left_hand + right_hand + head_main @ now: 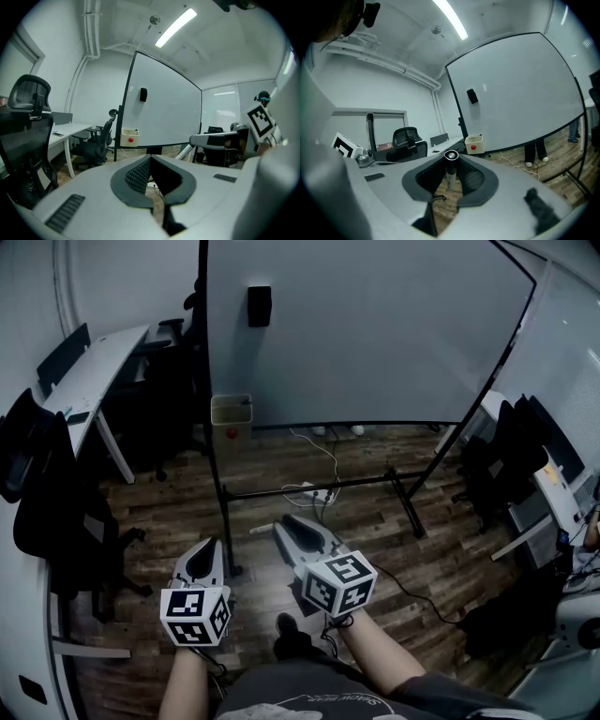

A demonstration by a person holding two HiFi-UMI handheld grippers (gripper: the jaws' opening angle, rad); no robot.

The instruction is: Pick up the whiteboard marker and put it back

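A whiteboard marker (450,176) with a dark cap end stands upright between the pads of my right gripper (450,159), which is shut on it. In the head view the right gripper (292,524) points toward the big whiteboard (366,334) on its black stand. My left gripper (150,160) has its jaw tips together with nothing between them. It hangs lower left in the head view (203,562). A beige box (231,410) with a red dot sits at the board's lower left corner. A black eraser (260,306) sticks to the board above it.
A white desk (94,381) and black chairs (56,512) stand at the left, with more desks and chairs (525,465) at the right. A power strip and cables (314,493) lie on the wooden floor under the board. A person's legs (534,152) show behind the board.
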